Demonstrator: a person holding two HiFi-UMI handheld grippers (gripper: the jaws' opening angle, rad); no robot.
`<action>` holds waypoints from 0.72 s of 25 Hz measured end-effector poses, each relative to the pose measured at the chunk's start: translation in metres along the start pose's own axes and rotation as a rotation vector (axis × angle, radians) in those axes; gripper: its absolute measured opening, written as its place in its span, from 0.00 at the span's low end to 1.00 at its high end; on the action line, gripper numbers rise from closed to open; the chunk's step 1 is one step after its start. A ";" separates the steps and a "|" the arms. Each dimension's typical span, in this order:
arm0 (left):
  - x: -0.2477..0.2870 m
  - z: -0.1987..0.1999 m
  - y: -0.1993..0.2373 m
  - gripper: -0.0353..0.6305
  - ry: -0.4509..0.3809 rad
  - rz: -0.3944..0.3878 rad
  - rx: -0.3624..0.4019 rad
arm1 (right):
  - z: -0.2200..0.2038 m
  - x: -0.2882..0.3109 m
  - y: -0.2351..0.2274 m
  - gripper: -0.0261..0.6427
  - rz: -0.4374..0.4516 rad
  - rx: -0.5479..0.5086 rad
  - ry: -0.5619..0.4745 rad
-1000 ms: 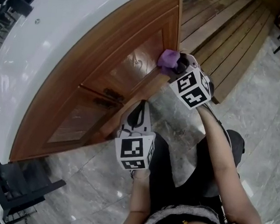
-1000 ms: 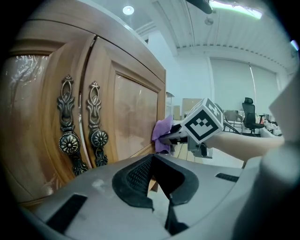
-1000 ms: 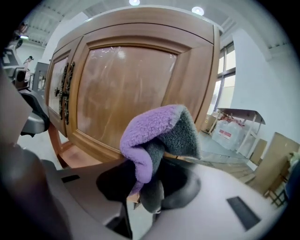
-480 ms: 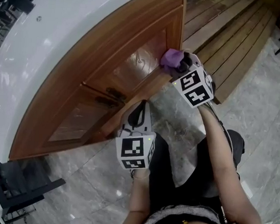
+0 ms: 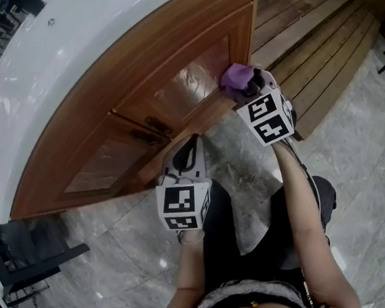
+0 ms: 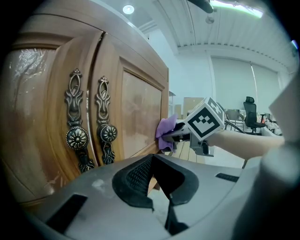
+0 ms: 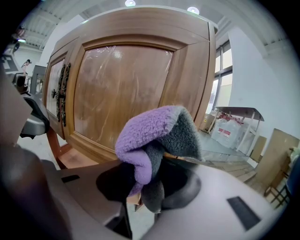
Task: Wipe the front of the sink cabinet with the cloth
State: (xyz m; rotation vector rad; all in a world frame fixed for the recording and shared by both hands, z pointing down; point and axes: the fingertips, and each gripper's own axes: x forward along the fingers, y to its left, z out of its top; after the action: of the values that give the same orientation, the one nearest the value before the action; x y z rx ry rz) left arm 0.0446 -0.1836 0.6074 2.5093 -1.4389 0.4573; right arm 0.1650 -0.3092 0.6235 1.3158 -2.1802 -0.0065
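A brown wooden sink cabinet (image 5: 151, 92) with two panelled doors stands under a curved white top (image 5: 74, 44) on a grey marble floor (image 5: 123, 245). Wooden slat decking (image 5: 310, 53) lies to the far right. The left gripper (image 5: 189, 150) hangs near the bottom of the cabinet, below where the doors meet. Its fingers are closed tip to tip, with nothing between them. The right gripper (image 5: 250, 86) reaches toward the right door, its fingers clamped on a fluffy purple and grey cloth (image 5: 235, 78). The cloth lies against the lower right part of that door's frame. Two ornate dark metal handles (image 6: 89, 126) sit side by side at the doors' meeting edges, left of the cloth.
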 end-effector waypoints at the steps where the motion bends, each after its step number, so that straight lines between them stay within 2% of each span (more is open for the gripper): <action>1: 0.000 0.000 0.000 0.05 0.001 -0.001 0.000 | 0.000 0.000 0.000 0.31 -0.002 0.000 0.000; 12: 0.003 0.000 0.003 0.05 -0.009 0.011 -0.016 | -0.002 -0.003 0.004 0.31 0.012 0.030 -0.016; 18: -0.002 -0.001 0.001 0.05 -0.012 0.015 -0.028 | 0.012 -0.018 0.025 0.31 0.083 0.024 -0.052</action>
State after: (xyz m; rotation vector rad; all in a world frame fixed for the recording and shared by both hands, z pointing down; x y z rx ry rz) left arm 0.0425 -0.1824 0.6081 2.4845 -1.4596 0.4224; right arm 0.1451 -0.2855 0.6123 1.2506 -2.2840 0.0180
